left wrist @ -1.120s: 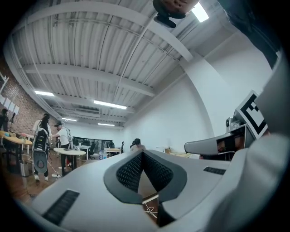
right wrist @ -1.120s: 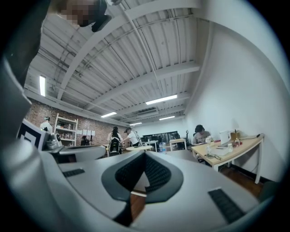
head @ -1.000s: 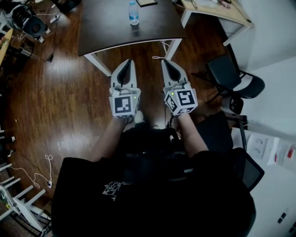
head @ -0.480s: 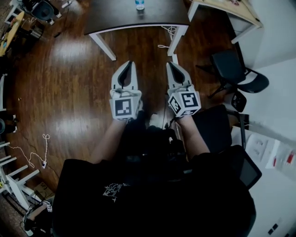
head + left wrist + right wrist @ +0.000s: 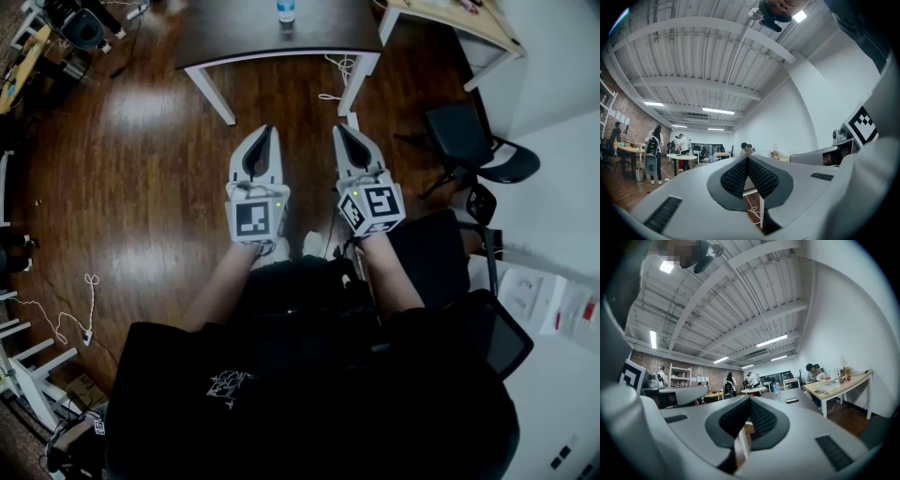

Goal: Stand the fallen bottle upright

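Your head camera looks steeply down at the floor (image 5: pixel 141 187) and the dark table (image 5: pixel 234 42). Both gripper cameras look level; the right shares that table's water bottle (image 5: pixel 285 11) (image 5: pixel 776 391).

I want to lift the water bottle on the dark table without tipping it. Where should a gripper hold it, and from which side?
Probably the mid-body of the bottle: it stands upright on the table, round and narrow, so come in level from the person's side with jaws either side. The right gripper is shut and must open first.

Bottle (image 5: pixel 286 11) on table (image 5: pixel 234 36), chair (image 5: pixel 467 141) to its right
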`<state>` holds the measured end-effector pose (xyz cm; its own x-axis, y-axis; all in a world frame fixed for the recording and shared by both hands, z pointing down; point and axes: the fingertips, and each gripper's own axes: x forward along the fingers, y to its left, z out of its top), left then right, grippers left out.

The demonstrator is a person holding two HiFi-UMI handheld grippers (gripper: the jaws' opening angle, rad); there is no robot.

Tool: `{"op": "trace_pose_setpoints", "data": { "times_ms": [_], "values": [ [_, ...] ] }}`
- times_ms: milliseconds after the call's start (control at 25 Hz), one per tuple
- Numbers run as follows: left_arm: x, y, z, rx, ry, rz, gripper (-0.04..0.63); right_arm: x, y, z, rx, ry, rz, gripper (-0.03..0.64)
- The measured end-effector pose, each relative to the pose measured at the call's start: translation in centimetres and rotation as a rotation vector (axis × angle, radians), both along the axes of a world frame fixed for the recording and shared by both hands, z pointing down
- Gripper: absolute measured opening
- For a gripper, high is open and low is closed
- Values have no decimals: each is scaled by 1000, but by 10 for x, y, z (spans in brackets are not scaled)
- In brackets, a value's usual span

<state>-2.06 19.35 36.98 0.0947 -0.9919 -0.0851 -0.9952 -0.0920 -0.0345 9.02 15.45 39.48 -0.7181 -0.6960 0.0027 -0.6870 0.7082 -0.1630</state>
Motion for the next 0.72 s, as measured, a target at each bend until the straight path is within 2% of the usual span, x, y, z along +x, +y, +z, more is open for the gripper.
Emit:
{"op": "trace_pose_setpoints", "data": {
  "times_ms": [320, 720],
  "values": [
    [-7, -2, -1, 0, 24, 32, -9, -19, 4, -8, 16, 5, 3, 8],
    [-6, -10, -1, 2, 19, 44, -9, -20, -2, -8, 17, 17, 13, 8]
  ]
}}
